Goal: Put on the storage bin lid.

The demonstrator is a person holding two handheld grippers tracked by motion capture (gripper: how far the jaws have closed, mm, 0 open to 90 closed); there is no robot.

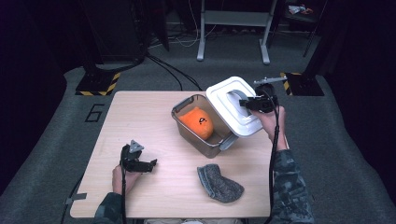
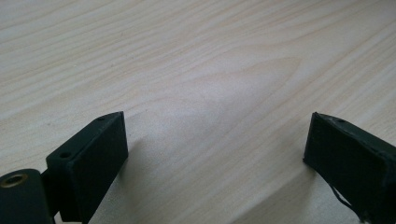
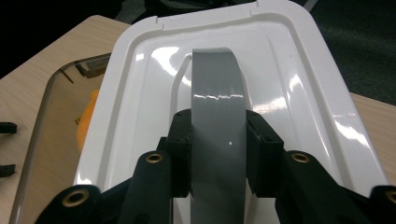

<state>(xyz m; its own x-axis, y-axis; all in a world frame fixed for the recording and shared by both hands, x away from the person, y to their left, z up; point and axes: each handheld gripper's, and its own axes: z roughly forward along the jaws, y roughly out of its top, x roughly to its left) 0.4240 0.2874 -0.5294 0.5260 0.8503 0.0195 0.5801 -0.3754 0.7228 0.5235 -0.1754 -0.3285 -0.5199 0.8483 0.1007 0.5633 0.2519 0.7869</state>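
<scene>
Right tongs clamped on lid handle.

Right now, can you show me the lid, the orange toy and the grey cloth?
lid (image 1: pixel 224 95): high view, white top near its left edge
orange toy (image 1: pixel 196 122): high view, middle of its body
grey cloth (image 1: pixel 219 183): high view, middle of the cloth

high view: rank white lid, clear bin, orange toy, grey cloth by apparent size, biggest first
1. clear bin, though the lid held above its right side hides part of it
2. white lid, raised nearer the camera, so its place against the bin is unsure
3. grey cloth
4. orange toy, close to the cloth, partly sunk in the bin
</scene>
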